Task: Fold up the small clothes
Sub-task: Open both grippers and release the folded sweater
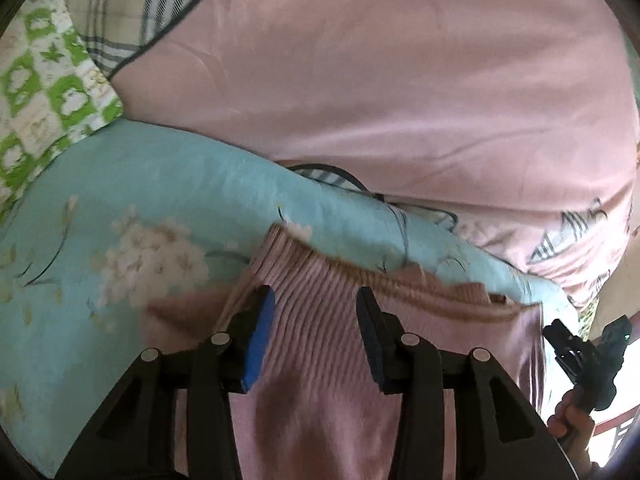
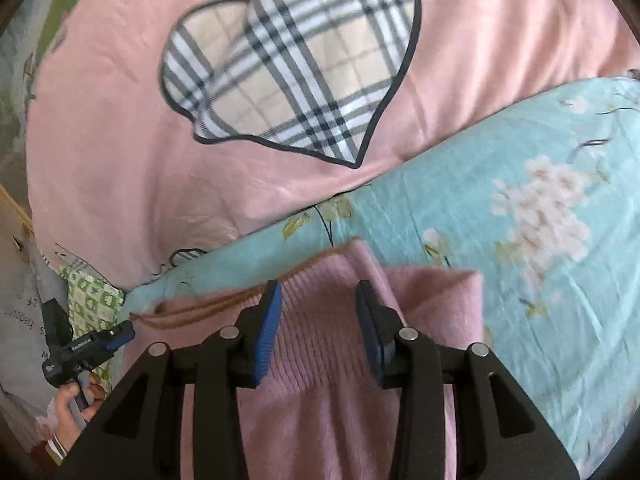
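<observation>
A small pink knit garment with ribbed cuffs and a tan edge lies on the light blue floral sheet. My left gripper is open, its jaws on either side of a ribbed part of the garment. My right gripper is open too, its jaws astride another ribbed part of the same garment. The right gripper also shows at the right edge of the left wrist view. The left gripper shows at the left edge of the right wrist view. Blur hides whether the pads touch the cloth.
A pink quilt with a plaid heart patch lies just beyond the garment. A green and white patterned pillow sits at the left. The blue sheet stretches to the right.
</observation>
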Tool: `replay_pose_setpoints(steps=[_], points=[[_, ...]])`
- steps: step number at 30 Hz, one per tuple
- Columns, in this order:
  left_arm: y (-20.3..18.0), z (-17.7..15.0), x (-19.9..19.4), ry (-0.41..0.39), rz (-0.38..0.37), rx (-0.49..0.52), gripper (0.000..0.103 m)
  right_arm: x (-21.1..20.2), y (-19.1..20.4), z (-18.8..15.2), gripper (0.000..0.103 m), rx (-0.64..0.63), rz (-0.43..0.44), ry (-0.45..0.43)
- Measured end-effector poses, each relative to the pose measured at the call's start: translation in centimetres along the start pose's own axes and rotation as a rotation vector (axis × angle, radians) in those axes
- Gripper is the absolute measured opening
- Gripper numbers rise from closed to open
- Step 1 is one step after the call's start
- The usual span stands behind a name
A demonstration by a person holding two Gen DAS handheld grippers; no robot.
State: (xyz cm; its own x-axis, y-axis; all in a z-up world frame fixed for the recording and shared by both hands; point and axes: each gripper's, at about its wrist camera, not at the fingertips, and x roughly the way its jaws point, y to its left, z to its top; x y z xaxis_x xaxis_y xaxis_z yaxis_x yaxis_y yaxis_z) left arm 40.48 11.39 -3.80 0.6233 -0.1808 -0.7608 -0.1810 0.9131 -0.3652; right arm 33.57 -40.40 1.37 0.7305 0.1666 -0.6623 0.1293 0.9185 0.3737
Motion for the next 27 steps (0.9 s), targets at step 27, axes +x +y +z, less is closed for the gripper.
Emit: replay_pose_setpoints(steps=[27], points=[[5.2, -14.9, -11.5, 0.098, 0.017, -0.117, 0.056, -11.5, -0.1, -12.0, 0.058, 0.05, -0.052, 0.102]])
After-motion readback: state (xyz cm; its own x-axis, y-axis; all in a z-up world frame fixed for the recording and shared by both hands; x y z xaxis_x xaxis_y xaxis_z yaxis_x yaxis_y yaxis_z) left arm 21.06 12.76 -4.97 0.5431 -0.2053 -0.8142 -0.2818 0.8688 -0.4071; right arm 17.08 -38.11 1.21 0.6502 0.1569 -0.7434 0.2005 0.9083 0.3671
